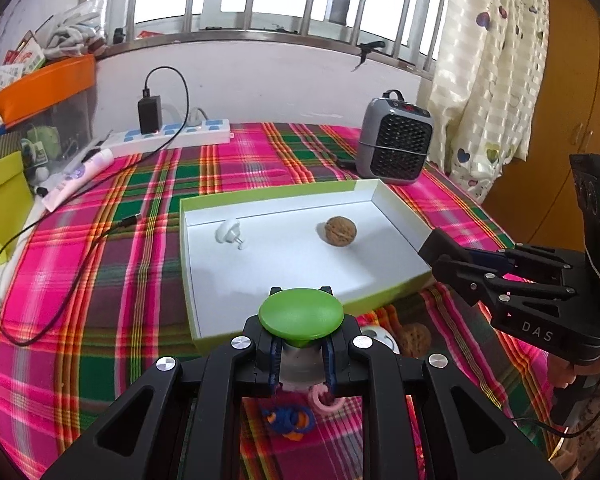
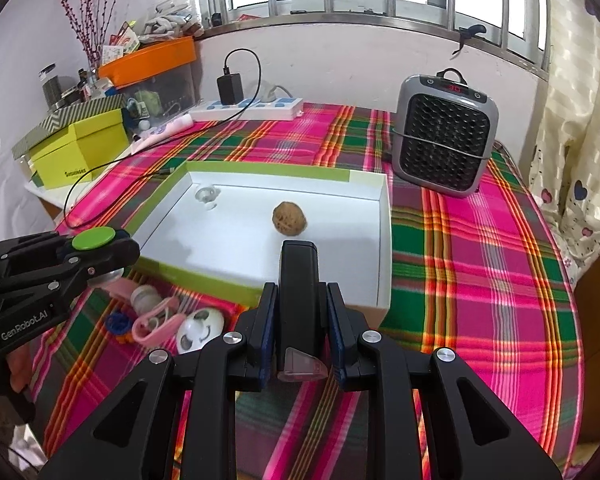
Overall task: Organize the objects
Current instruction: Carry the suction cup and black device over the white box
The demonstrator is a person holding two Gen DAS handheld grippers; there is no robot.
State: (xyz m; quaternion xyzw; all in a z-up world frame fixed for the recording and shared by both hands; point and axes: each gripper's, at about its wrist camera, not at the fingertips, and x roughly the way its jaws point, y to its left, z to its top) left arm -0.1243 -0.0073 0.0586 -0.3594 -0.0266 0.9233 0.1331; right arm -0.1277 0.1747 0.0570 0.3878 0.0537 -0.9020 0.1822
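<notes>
My left gripper [image 1: 302,364] is shut on a green-capped knob-shaped object [image 1: 301,313], held above the near edge of the white box lid [image 1: 204,320]; it also shows in the right wrist view [image 2: 93,238]. My right gripper [image 2: 298,344] is shut on a black rectangular object [image 2: 299,280] at the lid's near right corner; it shows in the left wrist view [image 1: 440,250]. Inside the lid lie a walnut [image 1: 340,231] and a white suction hook [image 1: 229,232]. Loose items sit on the plaid cloth in front of the lid: a second walnut [image 1: 414,338], a pink clip [image 2: 156,322], a white face-printed egg [image 2: 199,330], a blue-orange toy [image 1: 288,420].
A grey heater [image 2: 444,132] stands at the back right. A power strip [image 2: 256,106] with a black charger and cable lies at the back. A yellow-green box [image 2: 80,148] and an orange bin [image 2: 148,60] stand at the left. A curtain [image 1: 484,80] hangs at the right.
</notes>
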